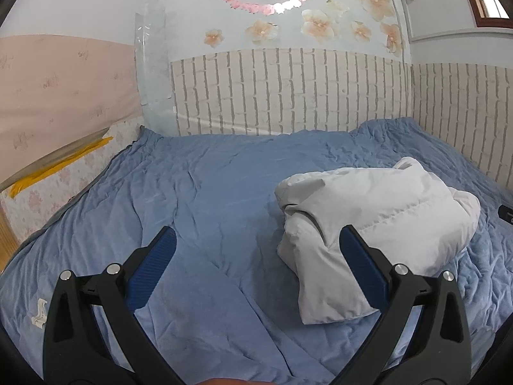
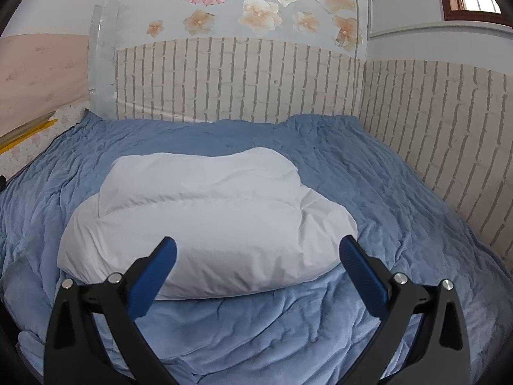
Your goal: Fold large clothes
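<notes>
A white puffy jacket (image 1: 378,218) lies folded in a bundle on the blue bedspread (image 1: 208,192), right of centre in the left wrist view. In the right wrist view the same white jacket (image 2: 211,218) sits straight ahead, a thick rounded stack. My left gripper (image 1: 256,237) is open above the blue cover, its right finger just in front of the jacket's near-left edge. My right gripper (image 2: 256,247) is open too, hovering over the jacket's near edge with nothing between its blue pads.
The bedspread (image 2: 384,192) covers the whole bed. A brick-pattern wall panel (image 1: 288,93) bounds the far side and a matching one (image 2: 449,144) the right side. A small white scrap (image 1: 40,312) lies at the near left. A dark object (image 1: 506,213) shows at the right edge.
</notes>
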Motion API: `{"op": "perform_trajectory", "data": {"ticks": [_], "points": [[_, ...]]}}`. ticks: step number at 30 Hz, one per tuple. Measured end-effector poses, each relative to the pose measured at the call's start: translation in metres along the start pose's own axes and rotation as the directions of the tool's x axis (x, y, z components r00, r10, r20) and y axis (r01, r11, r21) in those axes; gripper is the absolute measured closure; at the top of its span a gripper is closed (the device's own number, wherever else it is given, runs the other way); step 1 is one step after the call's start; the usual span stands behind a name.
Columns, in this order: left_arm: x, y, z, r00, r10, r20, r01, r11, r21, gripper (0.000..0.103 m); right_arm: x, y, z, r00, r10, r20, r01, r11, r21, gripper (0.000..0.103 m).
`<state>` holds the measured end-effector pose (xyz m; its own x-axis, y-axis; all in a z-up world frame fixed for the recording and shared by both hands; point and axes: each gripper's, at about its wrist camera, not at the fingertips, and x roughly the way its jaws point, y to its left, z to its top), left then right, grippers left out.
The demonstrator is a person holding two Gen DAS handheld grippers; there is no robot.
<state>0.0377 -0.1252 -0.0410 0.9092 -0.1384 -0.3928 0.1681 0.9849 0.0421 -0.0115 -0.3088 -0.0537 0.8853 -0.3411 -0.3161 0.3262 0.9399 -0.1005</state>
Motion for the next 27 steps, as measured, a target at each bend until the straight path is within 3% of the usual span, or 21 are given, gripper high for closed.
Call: {"op": "perform_trajectory", "data": {"ticks": [27], "points": [[0.0049, 0.0024, -0.0017, 1.000, -0.014, -0.027, 0.013, 1.000, -0.013, 0.003, 0.0060, 0.0034, -0.0022, 1.000, -0.001, -0.017, 0.001, 1.000, -0.012, 0.002]]}}
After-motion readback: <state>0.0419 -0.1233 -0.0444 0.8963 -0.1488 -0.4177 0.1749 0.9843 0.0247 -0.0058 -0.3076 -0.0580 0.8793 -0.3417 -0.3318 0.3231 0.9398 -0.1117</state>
